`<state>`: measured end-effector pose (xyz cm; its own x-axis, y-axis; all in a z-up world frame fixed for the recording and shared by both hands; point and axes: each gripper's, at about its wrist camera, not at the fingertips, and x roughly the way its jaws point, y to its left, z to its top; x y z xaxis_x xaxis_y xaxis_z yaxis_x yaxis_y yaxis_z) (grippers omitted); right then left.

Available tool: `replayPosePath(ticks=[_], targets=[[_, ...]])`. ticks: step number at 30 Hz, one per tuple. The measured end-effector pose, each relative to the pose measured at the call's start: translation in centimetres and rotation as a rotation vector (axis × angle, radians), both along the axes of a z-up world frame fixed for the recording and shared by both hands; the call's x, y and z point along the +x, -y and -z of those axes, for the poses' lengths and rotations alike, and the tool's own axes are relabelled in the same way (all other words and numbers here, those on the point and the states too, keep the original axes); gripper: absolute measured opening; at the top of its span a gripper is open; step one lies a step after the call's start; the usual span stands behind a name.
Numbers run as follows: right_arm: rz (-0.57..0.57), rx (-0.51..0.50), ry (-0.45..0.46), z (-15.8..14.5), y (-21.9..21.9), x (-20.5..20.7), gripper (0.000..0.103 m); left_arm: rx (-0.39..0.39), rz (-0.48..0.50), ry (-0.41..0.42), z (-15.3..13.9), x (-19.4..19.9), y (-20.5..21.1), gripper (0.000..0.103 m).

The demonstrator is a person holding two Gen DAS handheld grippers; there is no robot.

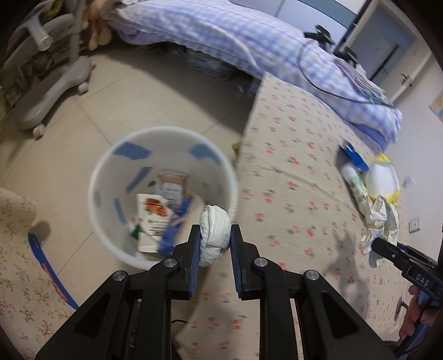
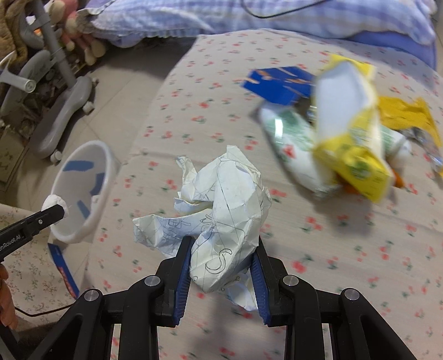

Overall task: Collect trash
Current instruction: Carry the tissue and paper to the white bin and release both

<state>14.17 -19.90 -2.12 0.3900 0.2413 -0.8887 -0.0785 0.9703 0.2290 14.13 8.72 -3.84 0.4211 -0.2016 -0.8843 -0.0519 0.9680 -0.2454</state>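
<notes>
Beside the bed's edge, the white bin [image 1: 163, 193] stands on tiled floor [image 1: 83, 116], mouth open. Left gripper [image 1: 214, 241] pinches a white tissue wad [image 1: 214, 235] at the bin's 5 o'clock rim. Right gripper [image 2: 221, 265] clamps crumpled paper [image 2: 221, 199] on the floral bedsheet [image 2: 346, 249] — wrappers [image 2: 346, 133] lie at 1 o'clock, checked quilt [image 2: 277, 16] beyond.

The left gripper [image 1: 214, 235] has its jaws closed on a white tissue wad [image 1: 214, 235], held at the near rim of a white bin [image 1: 110, 155] standing on the tiled floor [image 1: 69, 124]. Inside the bin lie a snack packet [image 1: 151, 216] and a small carton [image 1: 171, 185]. On the floral bed [image 1: 290, 193] to the right, the right gripper [image 1: 382, 246] touches crumpled paper [image 1: 380, 218] near a yellow pack [image 1: 383, 177].
</notes>
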Motion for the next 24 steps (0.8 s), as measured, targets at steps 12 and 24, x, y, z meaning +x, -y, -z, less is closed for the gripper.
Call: replayPosePath(ticks=[12,24], targets=[[-0.085,0.014,0.064,1.0,-6.8,2.2,0.035,0.081,-0.090,0.038,-0.3,0.4,-4.2,0.076],[-0.212,0.055,0.145,2.1,-14.3,3.6,0.037,0.188,-0.178,0.074,-1.1,-0.9,-9.3,0.085]])
